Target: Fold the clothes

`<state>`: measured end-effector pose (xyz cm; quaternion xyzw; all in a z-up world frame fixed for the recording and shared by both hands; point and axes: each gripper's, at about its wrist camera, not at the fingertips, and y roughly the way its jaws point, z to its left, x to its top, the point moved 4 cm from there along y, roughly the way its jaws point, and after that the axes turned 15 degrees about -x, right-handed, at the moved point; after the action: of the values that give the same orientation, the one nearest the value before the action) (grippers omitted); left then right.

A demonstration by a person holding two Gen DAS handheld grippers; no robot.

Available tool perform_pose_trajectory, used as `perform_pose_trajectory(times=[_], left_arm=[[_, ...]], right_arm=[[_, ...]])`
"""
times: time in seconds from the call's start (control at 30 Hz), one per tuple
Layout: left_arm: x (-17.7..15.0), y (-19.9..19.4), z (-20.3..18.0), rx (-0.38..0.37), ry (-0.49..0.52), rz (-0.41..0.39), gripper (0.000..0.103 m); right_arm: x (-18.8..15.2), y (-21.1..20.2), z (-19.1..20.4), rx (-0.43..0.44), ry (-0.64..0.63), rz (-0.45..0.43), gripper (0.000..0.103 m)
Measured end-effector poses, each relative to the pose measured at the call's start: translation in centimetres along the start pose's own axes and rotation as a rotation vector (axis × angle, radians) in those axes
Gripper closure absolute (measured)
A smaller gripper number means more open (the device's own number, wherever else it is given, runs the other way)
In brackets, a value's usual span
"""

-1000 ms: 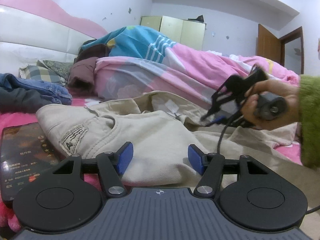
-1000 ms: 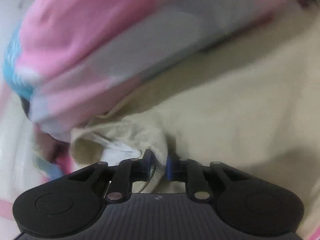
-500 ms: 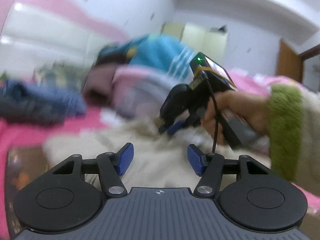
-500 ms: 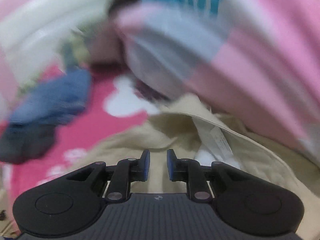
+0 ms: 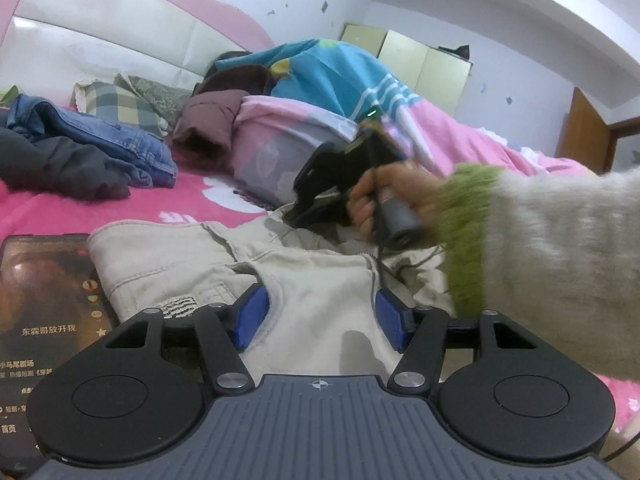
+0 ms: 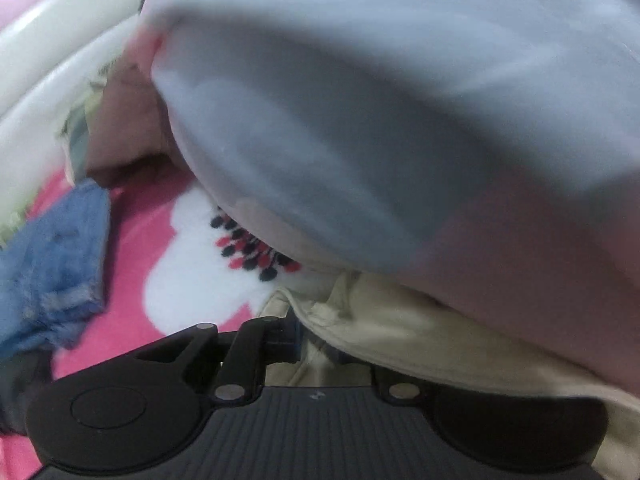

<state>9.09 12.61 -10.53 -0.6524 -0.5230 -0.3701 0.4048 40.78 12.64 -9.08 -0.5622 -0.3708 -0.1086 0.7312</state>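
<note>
Beige trousers (image 5: 320, 280): spread mid-bed, waist end overhung by pink quilt mound (image 5: 304, 148); passage behind blocked. Left flank: phone (image 5: 48, 320) just beside trouser edge. Far left: jeans (image 5: 100, 140) and dark garment (image 5: 60, 164) heaped near headboard. Open pink sheet (image 5: 180, 196) between heap, quilt and trousers; passage afforded there.

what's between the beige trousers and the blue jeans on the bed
In the left wrist view, only bare pink bedsheet with white patterns separates the beige cotton trousers from the crumpled blue denim jeans; nothing lies on that stretch.
</note>
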Motion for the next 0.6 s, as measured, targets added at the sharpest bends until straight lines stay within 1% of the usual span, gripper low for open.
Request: perform_pose_trajectory(times=[0.03,0.1,0.13,0.17,0.23,0.27,0.37,0.4,0.47,0.5,0.53,0.57,0.6], left_arm=[[0.0,-0.1,0.1,0.0,-0.004,-0.004,0.043],[0.0,-0.3,0.2,-0.001,-0.013,-0.012,0.043],[0.1,-0.3,0.2,0.0,-0.015,-0.016,0.042],[0.1,-0.4,0.3,0.001,-0.016,-0.019,0.042],[0.1,-0.5,0.3,0.003,-0.018,-0.026,0.042],[0.2,-0.5,0.4,0.004,-0.019,-0.03,0.042],[0.2,-0.7,0.5,0.008,-0.022,-0.04,0.042],[0.3,-0.7,0.5,0.009,-0.023,-0.043,0.042],[0.3,-0.8,0.5,0.011,-0.025,-0.05,0.042],[0.3,-0.8,0.6,0.011,-0.025,-0.052,0.042],[0.3,-0.8,0.6,0.011,-0.025,-0.054,0.042],[0.4,-0.8,0.6,0.011,-0.025,-0.055,0.042],[0.4,-0.8,0.6,0.011,-0.026,-0.055,0.042]], right_arm=[[-0.2,-1.9,-0.4,0.022,0.009,-0.023,0.083],[-0.6,-5.6,-1.2,0.065,0.028,-0.07,0.074],[-0.8,-7.4,-1.5,0.086,0.038,-0.093,0.066],[-1.0,-9.3,-1.9,0.108,0.047,-0.117,0.063],[-1.4,-13.1,-2.7,0.151,0.066,-0.163,0.063],[-2.0,-14.2,-4.2,0.123,0.107,-0.186,0.063],[-4.7,-16.8,-10.3,-0.034,0.278,-0.252,0.063],[-5.4,-16.3,-12.1,-0.076,0.329,-0.236,0.064],[-6.7,-13.9,-15.4,-0.149,0.424,-0.164,0.074],[-7.3,-12.8,-17.1,-0.185,0.472,-0.127,0.076],[-7.8,-11.2,-18.1,-0.182,0.505,-0.077,0.081],[-7.8,-9.8,-17.8,-0.15,0.503,-0.04,0.084],[-7.7,-8.6,-17.0,-0.113,0.488,-0.014,0.084]])
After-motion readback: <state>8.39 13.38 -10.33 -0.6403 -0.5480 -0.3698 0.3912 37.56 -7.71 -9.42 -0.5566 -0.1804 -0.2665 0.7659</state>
